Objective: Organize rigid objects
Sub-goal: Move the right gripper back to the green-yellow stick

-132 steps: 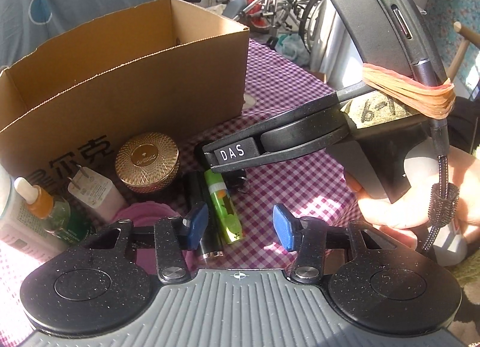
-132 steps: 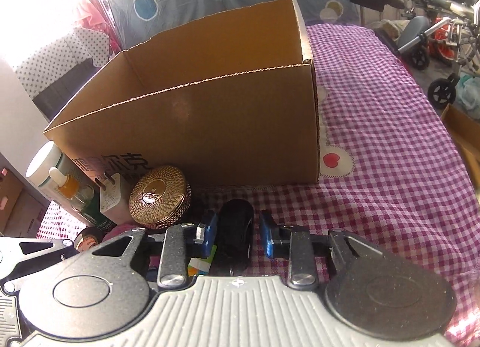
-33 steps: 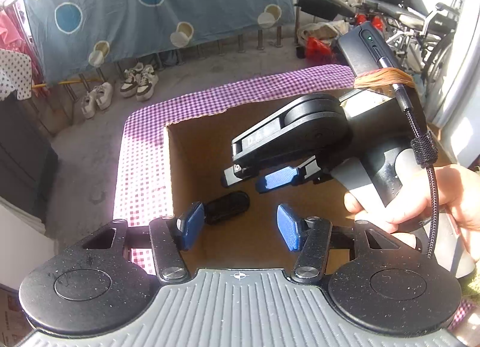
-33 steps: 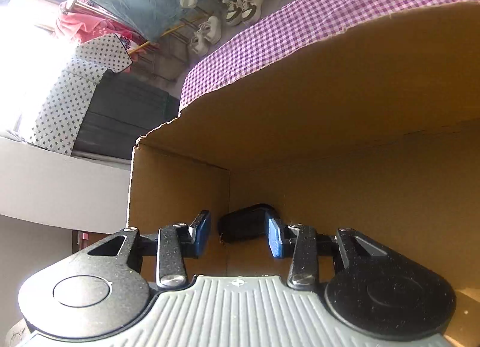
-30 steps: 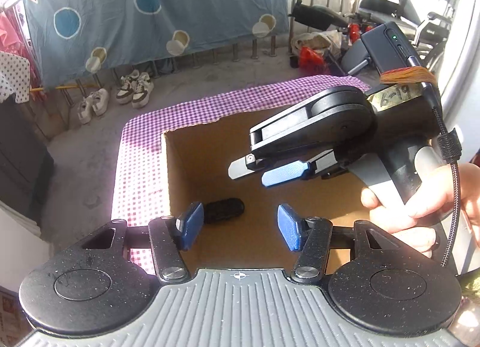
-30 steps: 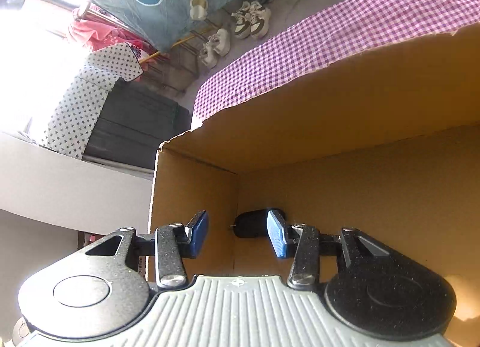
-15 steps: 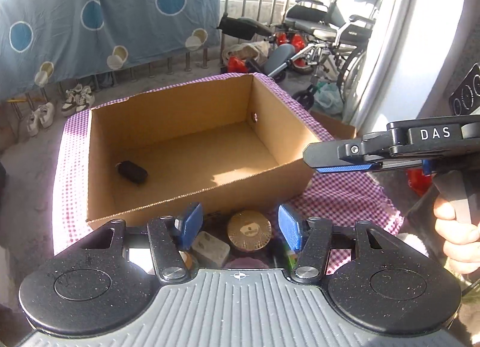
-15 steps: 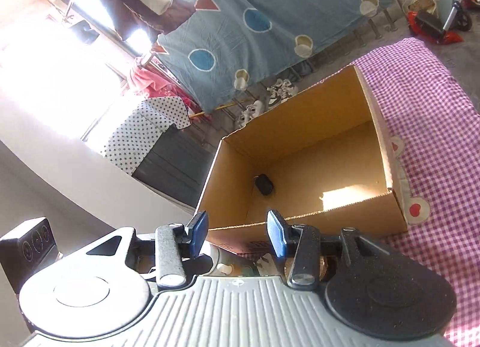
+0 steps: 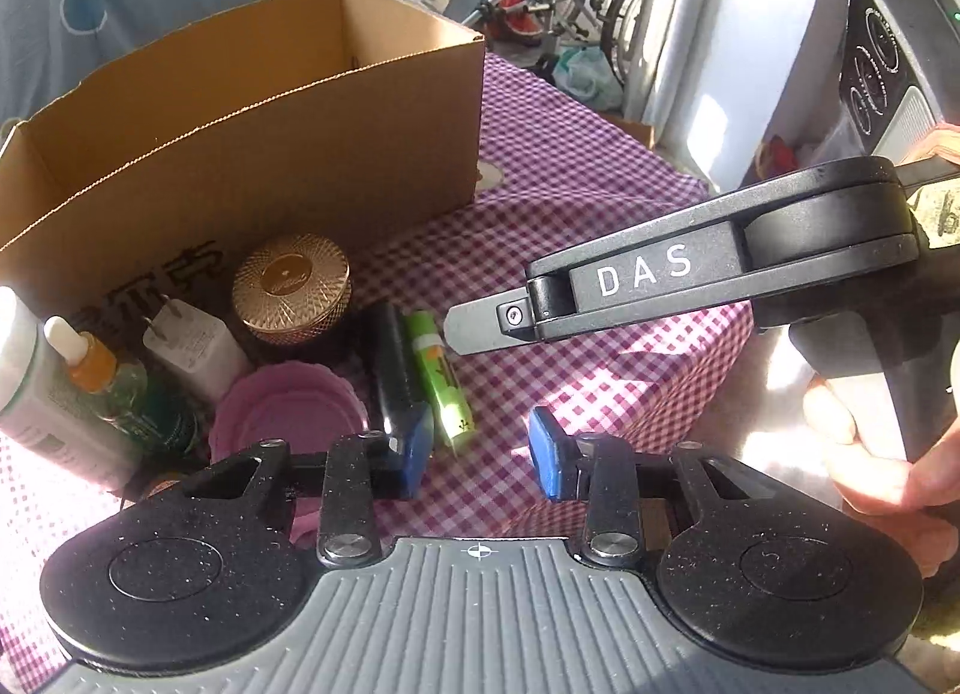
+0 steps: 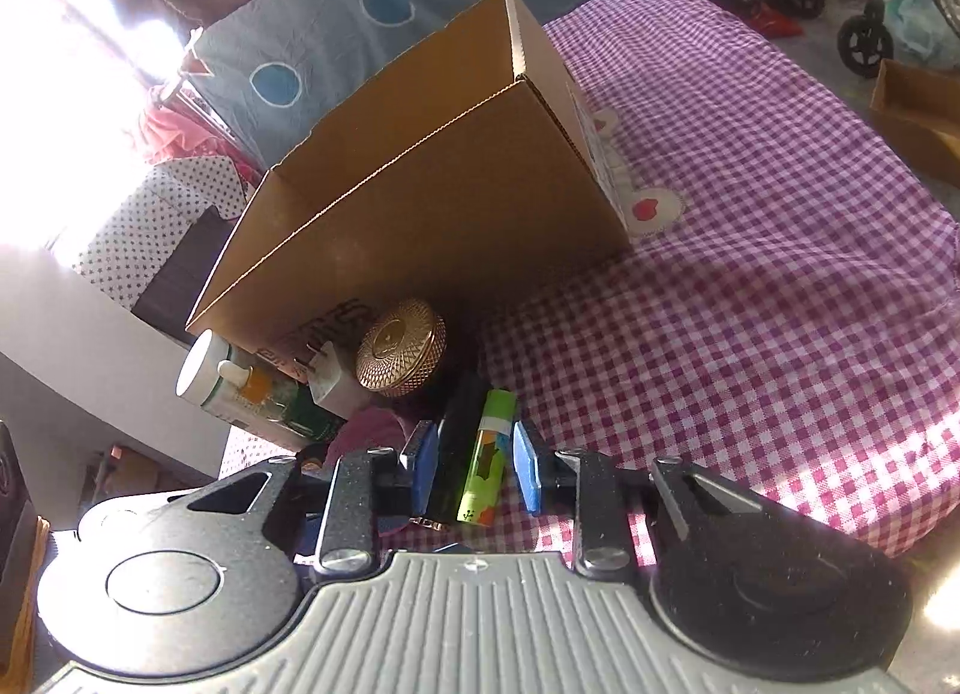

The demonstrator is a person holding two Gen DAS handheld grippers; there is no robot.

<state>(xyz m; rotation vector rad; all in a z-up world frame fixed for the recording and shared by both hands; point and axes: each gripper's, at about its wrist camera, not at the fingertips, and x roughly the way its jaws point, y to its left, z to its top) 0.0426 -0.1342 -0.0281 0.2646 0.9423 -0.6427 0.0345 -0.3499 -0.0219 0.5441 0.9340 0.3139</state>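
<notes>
Looking out from the right tongs [image 10: 469, 469], we find them parted narrowly and empty, with the green lighter [image 10: 487, 465] and the black cylinder [image 10: 457, 454] lying side by side in the gap between the blue pads. Both lie on the checked cloth [image 10: 750, 298] just in front of the cardboard box [image 10: 432, 202], their long axes running toward it, in line with the fingers, so a squeeze would fall across their width. We judge the gap spans both at once; taking the lighter alone would call for a small shift to the right. The left tongs [image 9: 480, 451] also stand open and empty, with the lighter [image 9: 440, 373] just left of their midline, farther from the box than the gold tin [image 9: 292, 289]. The right tongs look the better placed.
</notes>
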